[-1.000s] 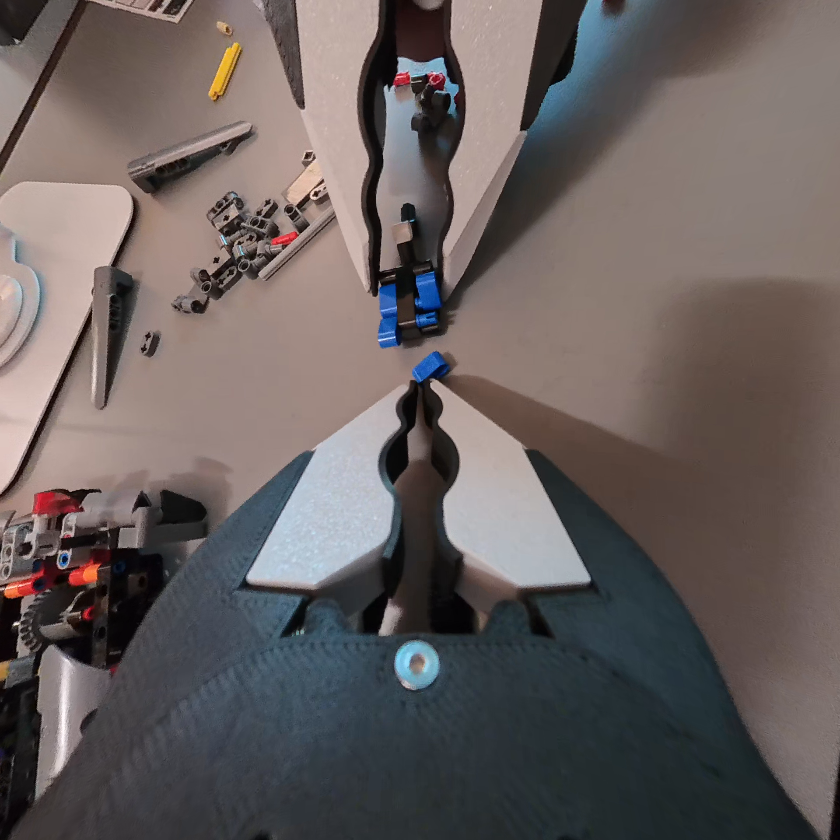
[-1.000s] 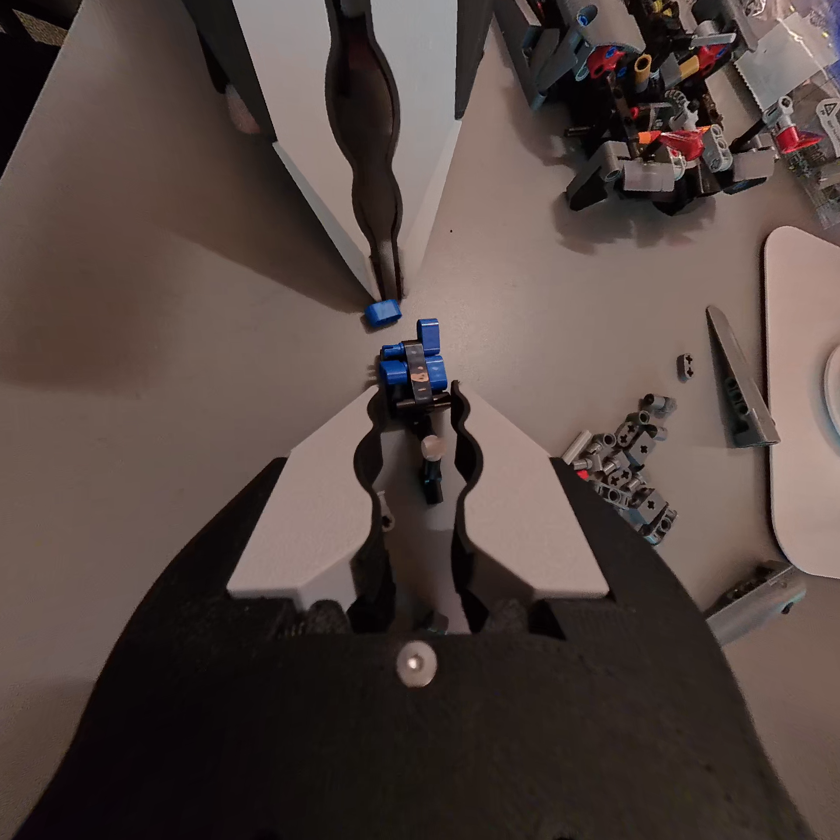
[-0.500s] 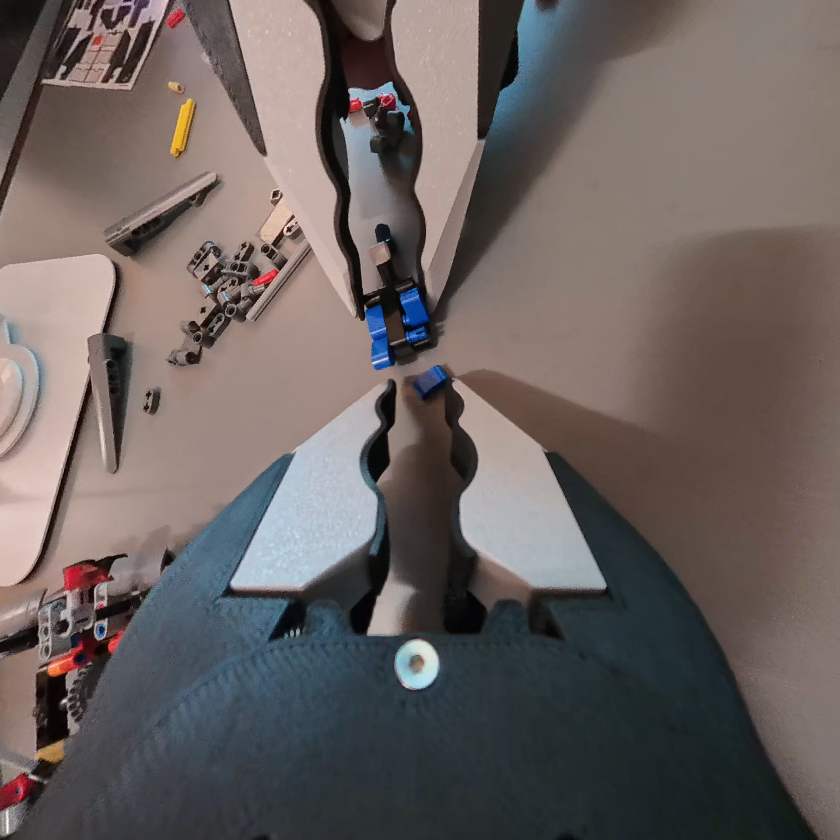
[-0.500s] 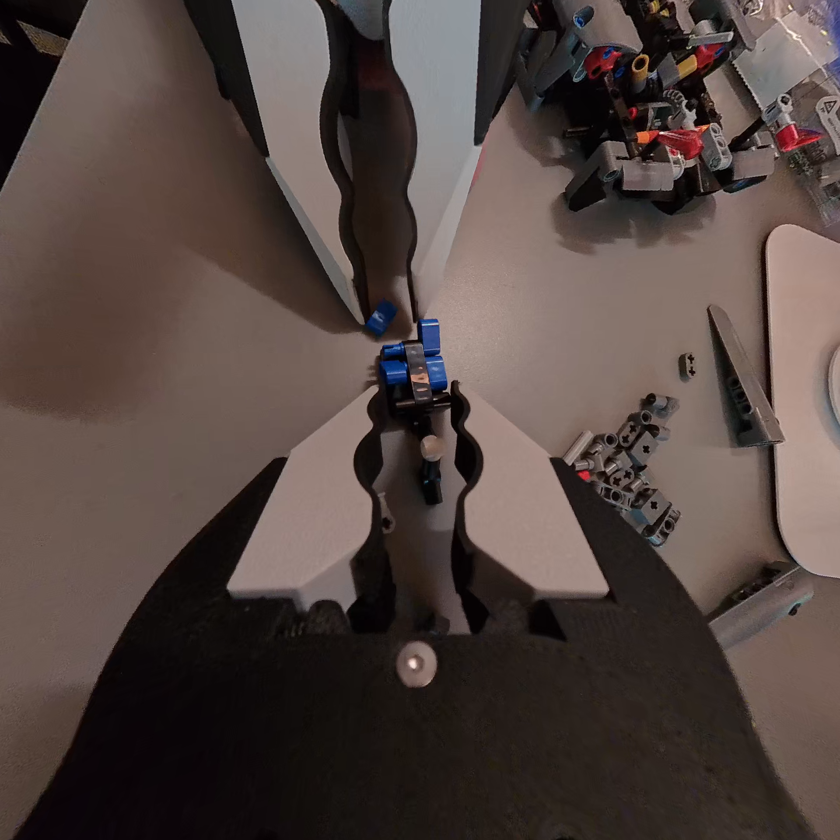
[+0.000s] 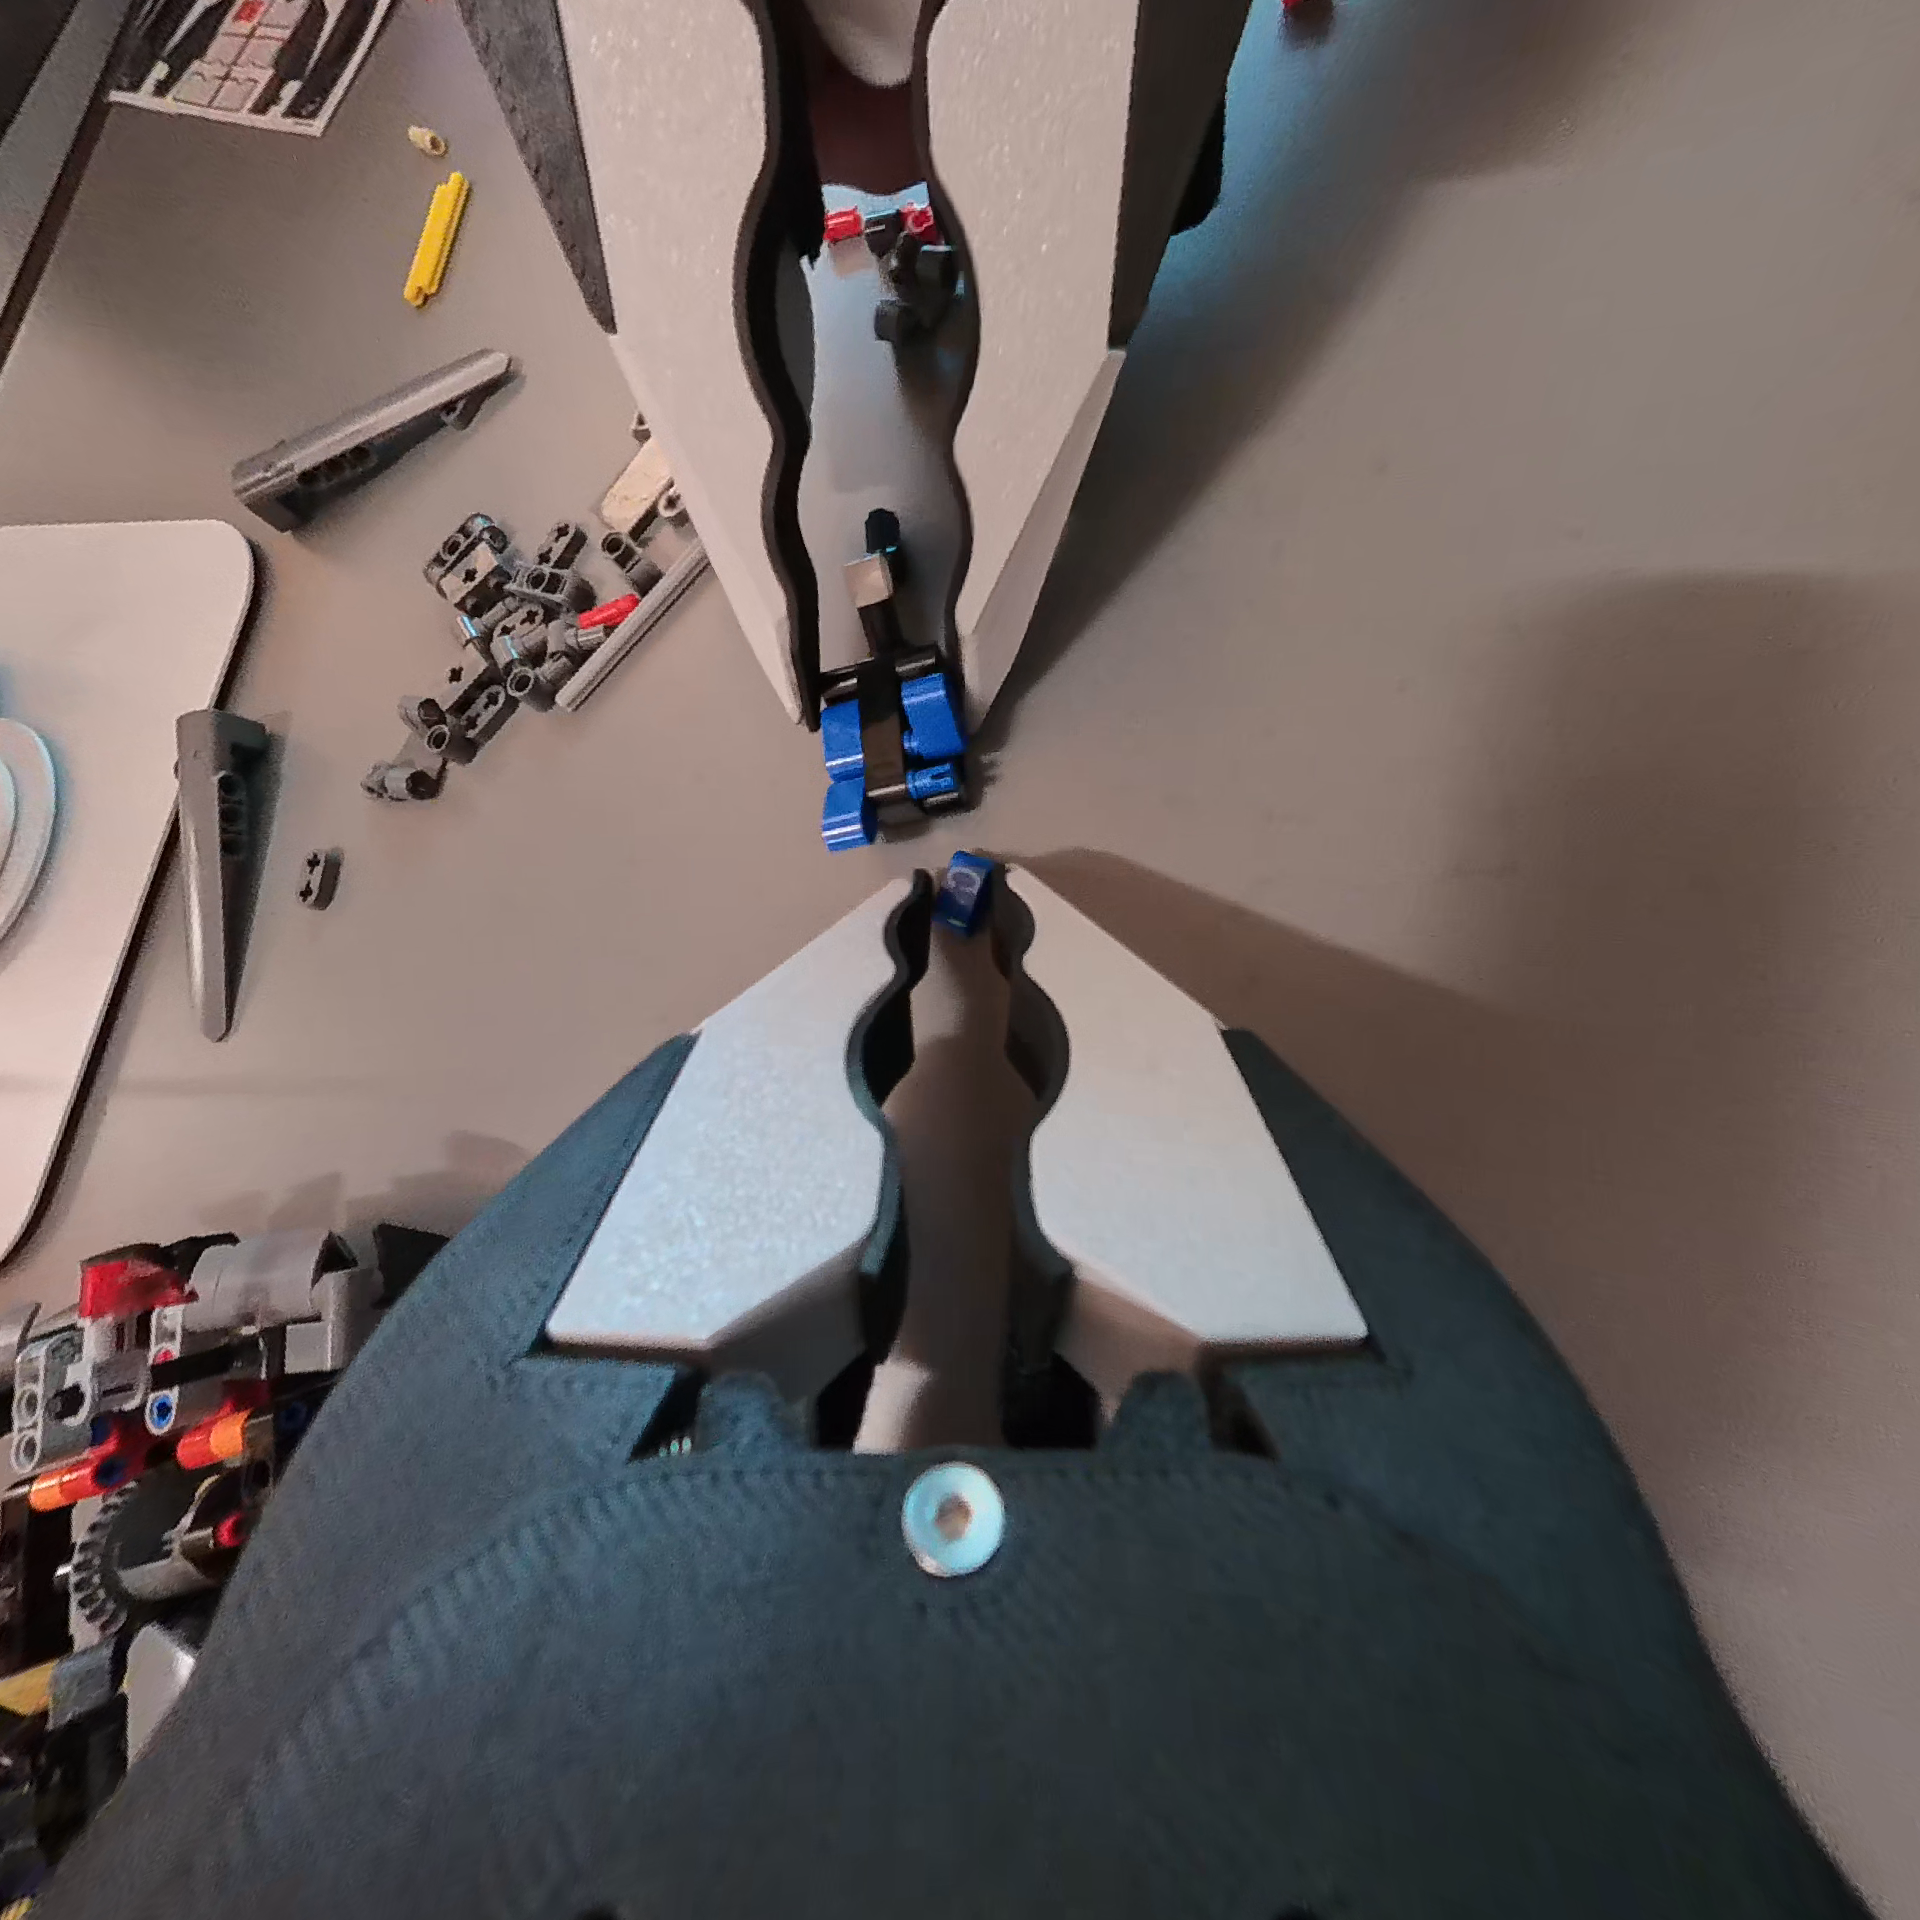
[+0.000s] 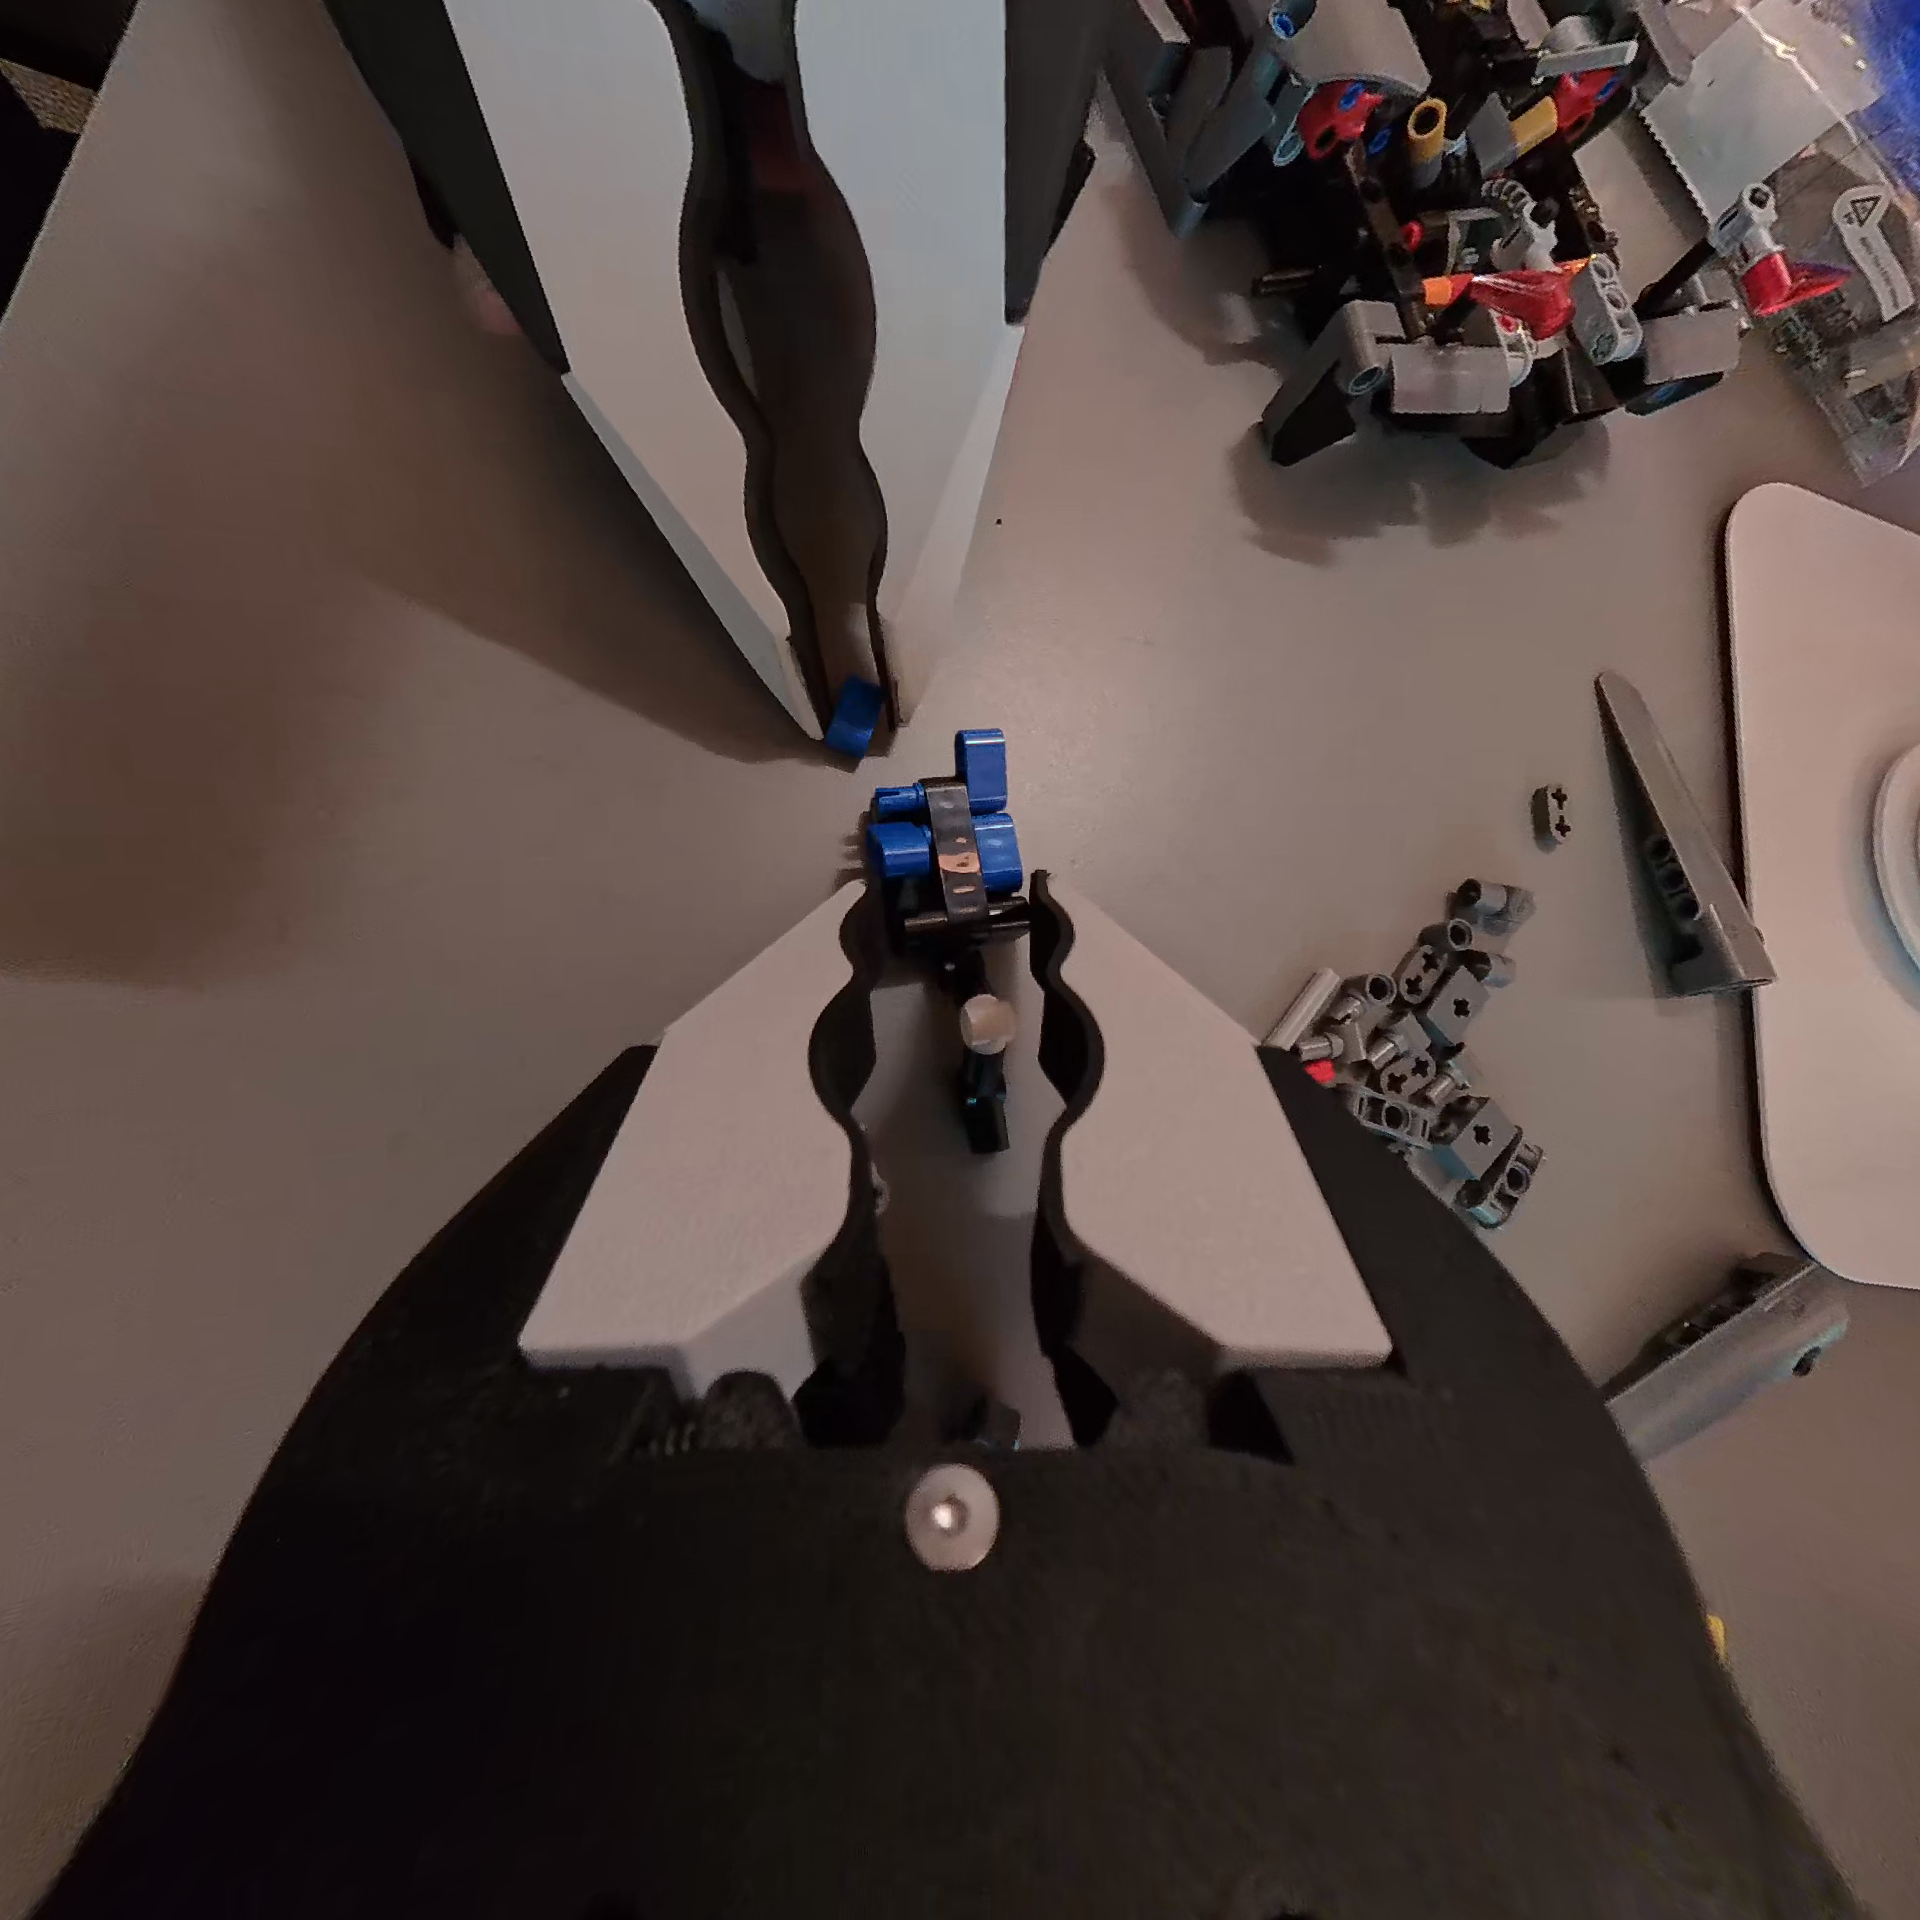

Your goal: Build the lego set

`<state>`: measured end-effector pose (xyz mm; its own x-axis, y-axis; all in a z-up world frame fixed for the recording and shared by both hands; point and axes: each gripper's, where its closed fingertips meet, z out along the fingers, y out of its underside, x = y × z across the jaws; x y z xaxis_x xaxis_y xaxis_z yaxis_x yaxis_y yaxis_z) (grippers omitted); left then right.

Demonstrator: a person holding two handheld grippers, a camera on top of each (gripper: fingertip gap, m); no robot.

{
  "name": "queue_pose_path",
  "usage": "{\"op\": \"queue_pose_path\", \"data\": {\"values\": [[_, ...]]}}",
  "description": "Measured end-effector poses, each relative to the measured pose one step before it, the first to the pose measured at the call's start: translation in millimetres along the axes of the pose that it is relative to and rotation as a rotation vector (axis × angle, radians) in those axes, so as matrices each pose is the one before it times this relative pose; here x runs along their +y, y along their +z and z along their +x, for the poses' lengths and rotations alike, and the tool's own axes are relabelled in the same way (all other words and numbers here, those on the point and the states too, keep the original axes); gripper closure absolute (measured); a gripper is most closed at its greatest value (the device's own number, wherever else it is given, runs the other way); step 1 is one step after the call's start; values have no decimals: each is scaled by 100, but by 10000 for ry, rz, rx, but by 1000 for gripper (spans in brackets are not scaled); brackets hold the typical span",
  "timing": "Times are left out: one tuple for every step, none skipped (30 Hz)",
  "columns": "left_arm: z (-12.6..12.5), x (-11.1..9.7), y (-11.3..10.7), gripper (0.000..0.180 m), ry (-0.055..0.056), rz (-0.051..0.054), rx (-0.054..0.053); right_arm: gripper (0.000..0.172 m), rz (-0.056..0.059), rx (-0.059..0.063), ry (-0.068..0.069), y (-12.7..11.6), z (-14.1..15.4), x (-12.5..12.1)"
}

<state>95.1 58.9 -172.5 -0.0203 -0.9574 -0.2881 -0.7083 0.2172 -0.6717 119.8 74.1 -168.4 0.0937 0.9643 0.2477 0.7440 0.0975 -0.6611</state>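
Note:
My left gripper (image 5: 961,883) is shut on a small blue piece (image 5: 961,891), held at the very fingertips just above the grey table (image 5: 1455,520). The right wrist view shows the same piece (image 6: 854,717) between the left gripper's tips (image 6: 847,717). My right gripper (image 6: 951,894) faces it tip to tip and is shut on a small blue and black assembly (image 6: 940,842), with its pads on the black cross axle. A black shaft with a grey knob (image 6: 985,1023) runs back between the fingers. The assembly also shows in the left wrist view (image 5: 894,738).
A pile of small grey connectors (image 6: 1423,1060) lies right of my right gripper. Beside it are a grey pointed panel (image 6: 1673,842) and a white board (image 6: 1829,883). A larger built model (image 6: 1507,260) stands at the back right. A yellow axle (image 5: 436,239) and a leaflet (image 5: 249,62) lie far left. My left and right fingertips are right by each other.
A second ago my left jaws were shut with the small blue piece lying just beyond the tips. They opened, moved around the piece and closed on it. My right gripper held still.

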Motion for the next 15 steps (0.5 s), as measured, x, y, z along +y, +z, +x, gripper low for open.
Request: {"op": "queue_pose_path", "data": {"values": [[39,-41,18,172,26,-13,-13,147,2,13,6,-2,23,20],[9,-2,-12,172,37,-27,-52,147,3,5,3,-4,5,3],[62,-3,-36,171,10,-10,-26,147,3,2,-5,0,-3,-5],[17,28,-57,171,-4,-1,-39,147,1,1,-6,-2,-4,-3],[-60,66,-75,170,-21,1,-46,147,2,2,-5,2,5,-3],[-30,75,-94,168,-34,14,14,147,4,4,-6,1,-2,7],[-16,78,-104,167,-28,22,50,147,4,2,1,-6,-6,1],[-71,87,-94,164,-46,9,44,147,1,2,2,1,2,-2],[22,44,-69,163,2,28,106,147,-1,4,-3,-3,-2,0],[108,-25,-15,163,71,66,125,147,0,3,-5,4,-3,-8],[146,-78,26,163,115,69,131,147,-1,3,-1,6,1,8],[88,-58,50,164,98,32,111,147,-1,4,1,-3,-5,0],[14,-20,38,164,61,-8,116,147,0,8,-4,-3,4,-1],[-121,21,-4,163,46,-42,76,147,-1,7,-8,-6,-3,-1],[-161,70,14,163,52,-56,49,147,0,3,-5,-5,-12,-2]]}}
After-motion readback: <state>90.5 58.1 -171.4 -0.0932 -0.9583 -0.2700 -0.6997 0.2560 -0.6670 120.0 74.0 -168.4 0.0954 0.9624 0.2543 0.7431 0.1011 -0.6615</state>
